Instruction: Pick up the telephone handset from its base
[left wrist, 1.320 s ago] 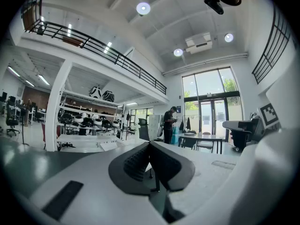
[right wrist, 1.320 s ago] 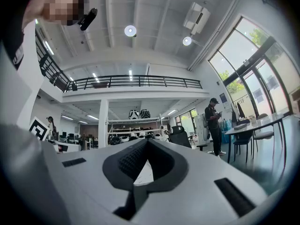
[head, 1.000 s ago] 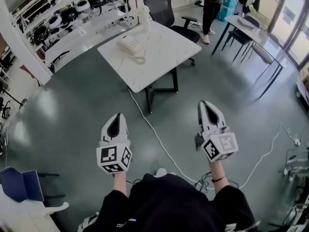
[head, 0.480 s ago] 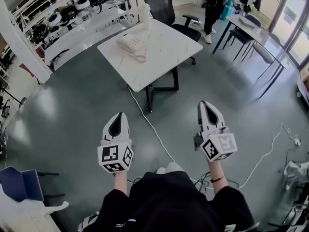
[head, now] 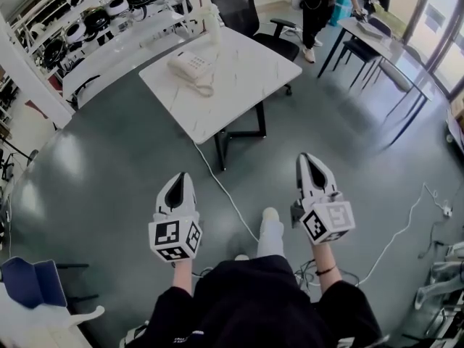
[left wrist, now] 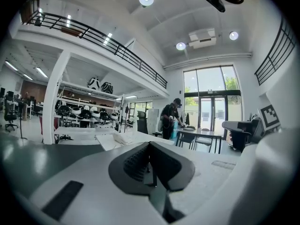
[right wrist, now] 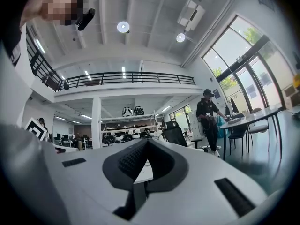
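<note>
left gripper (head: 180, 175): lower centre-left of the head view, jaws pressed together, nothing between them; pointed up the frame over the floor.
right gripper (head: 308, 157): lower centre-right of the head view, jaws closed tip to tip, nothing pinched; well apart from the table.
marker cubes: one at the rear of each gripper, square black-and-white patterns facing the camera.
telephone (head: 191, 67): white, in the upper centre-left of the head view, near the left edge of the white table (head: 246, 78); far from both grippers.
handset: lay on the telephone base, not lifted; its exact outline was too small to make out.
phone cord (head: 205, 89): coiled loop on the tabletop just below the telephone.
floor cable (head: 226, 191): pale line running from under the table down between the grippers.
office chair (head: 241, 9): black, at the top of the frame, behind the table.
shelving (head: 94, 20): upper left, carried rows of black-and-white helmets.
bystander (head: 317, 6): stood at the top right, in dark clothing, beside a second table (head: 373, 36).
wearer's shoe (head: 270, 229): pale, between the two grippers.
</note>
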Motion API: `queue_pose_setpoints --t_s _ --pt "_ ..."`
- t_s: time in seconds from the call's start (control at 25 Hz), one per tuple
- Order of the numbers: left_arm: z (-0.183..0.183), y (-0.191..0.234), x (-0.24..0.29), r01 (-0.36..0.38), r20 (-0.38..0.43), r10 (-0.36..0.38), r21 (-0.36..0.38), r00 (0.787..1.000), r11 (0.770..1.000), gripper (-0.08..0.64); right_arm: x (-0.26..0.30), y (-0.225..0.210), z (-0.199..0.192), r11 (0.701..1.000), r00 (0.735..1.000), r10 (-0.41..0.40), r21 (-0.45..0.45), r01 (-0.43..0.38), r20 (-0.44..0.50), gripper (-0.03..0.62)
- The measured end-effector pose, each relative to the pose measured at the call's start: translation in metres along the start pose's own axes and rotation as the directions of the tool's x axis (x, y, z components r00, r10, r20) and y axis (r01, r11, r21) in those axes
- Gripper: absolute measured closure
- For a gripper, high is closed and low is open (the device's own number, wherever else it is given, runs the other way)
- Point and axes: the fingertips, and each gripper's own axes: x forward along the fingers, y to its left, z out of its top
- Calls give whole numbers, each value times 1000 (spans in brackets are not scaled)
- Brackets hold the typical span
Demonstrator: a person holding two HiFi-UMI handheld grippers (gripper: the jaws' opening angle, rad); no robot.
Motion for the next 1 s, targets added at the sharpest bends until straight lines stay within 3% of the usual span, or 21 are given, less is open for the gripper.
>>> queue_pose_setpoints --t_s 0.48,1.0 --pt "12 -29 117 -97 -17 97 -23 995 995 561 121 -79 2 990 990 137 38 -136 -24 600" --pt "32 -61 230 -260 4 261 -61 965 964 561 243 -159 4 942 938 336 32 -335 -89 600"
